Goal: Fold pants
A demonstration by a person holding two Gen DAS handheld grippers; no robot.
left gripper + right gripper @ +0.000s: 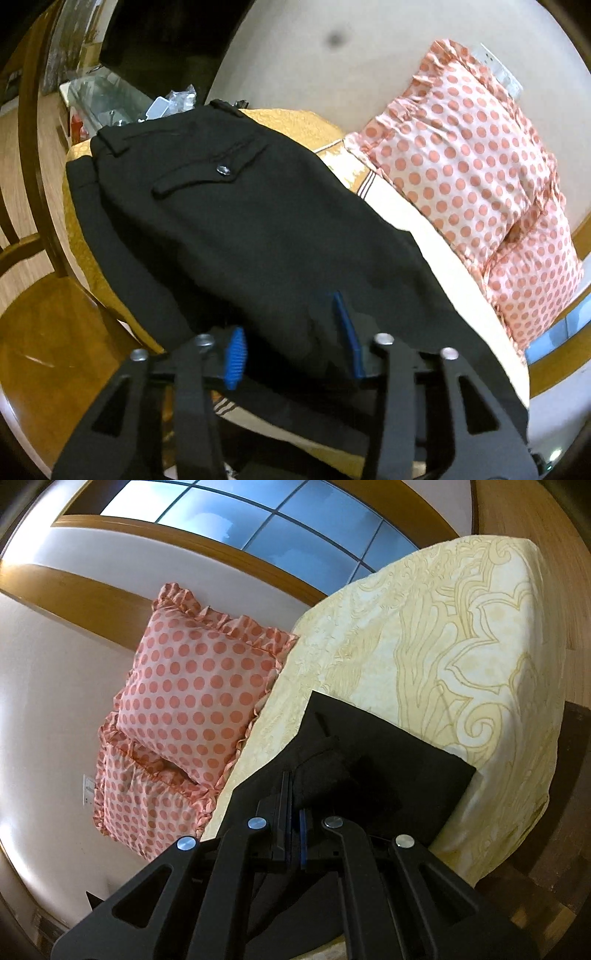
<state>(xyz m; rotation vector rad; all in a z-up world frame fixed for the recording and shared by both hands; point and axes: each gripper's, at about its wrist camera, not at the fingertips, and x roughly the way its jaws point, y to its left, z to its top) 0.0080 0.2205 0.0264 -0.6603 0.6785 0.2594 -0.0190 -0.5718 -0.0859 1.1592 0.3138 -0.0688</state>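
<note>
Black pants lie on a yellow patterned bed, waistband and buttoned back pocket at the far end. My left gripper is open, its blue pads wide apart just above the near part of the pants. In the right wrist view the leg end of the pants lies flat on the bed. My right gripper is shut on a bunched fold of the black fabric.
Two pink polka-dot pillows lean on the wall beside the bed; they also show in the right wrist view. A wooden chair stands at the left. A cluttered surface lies beyond the bed. A window is above.
</note>
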